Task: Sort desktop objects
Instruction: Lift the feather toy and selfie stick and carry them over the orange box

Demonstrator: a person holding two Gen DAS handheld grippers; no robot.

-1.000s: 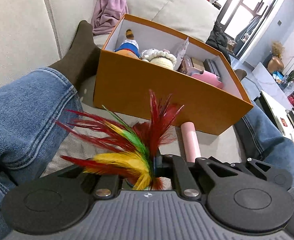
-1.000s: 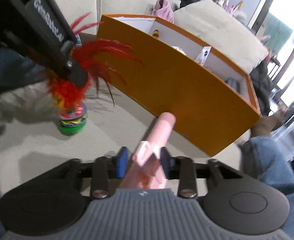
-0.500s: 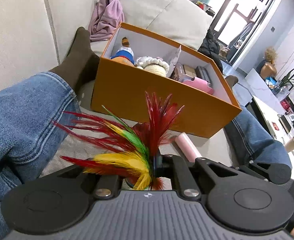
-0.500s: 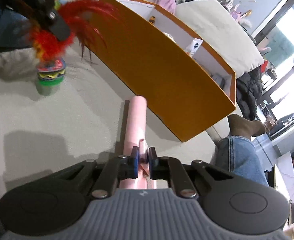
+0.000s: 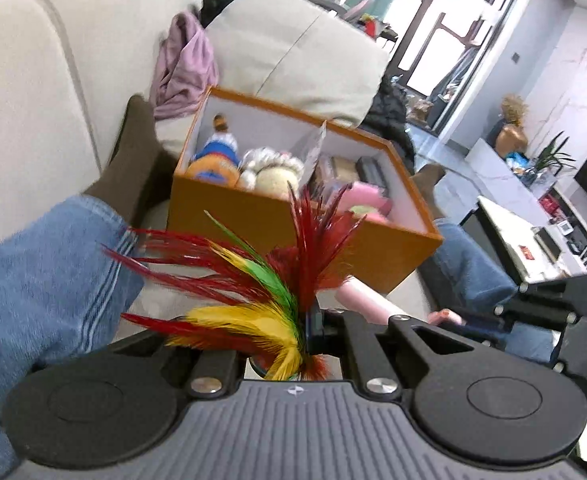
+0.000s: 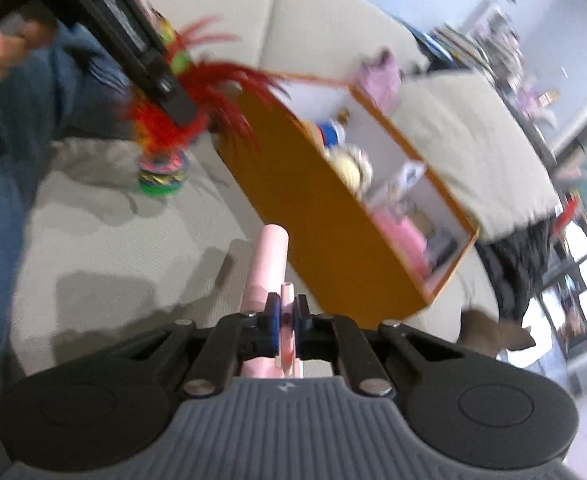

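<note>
My left gripper (image 5: 313,320) is shut on a feather shuttlecock (image 5: 261,280) with red, yellow and green feathers; in the right wrist view its disc base (image 6: 163,172) hangs just above the sofa seat, held by the left gripper (image 6: 177,104). My right gripper (image 6: 288,320) is shut on a thin tab of a pink tube (image 6: 271,256), also visible in the left wrist view (image 5: 367,300). The orange box (image 5: 293,236) stands just beyond, holding plush toys and small items; it also shows in the right wrist view (image 6: 333,240).
I am over a beige sofa seat (image 6: 93,248). The person's jeans-clad legs (image 5: 41,280) lie left and right of the box. A pink cloth (image 5: 185,68) and a cushion (image 5: 293,52) lie behind it.
Both grippers have lifted, so the box interior shows more. The right gripper closed from a wide hold on the tube to a pinch on its thin tab. The shuttlecock stays gripped.
</note>
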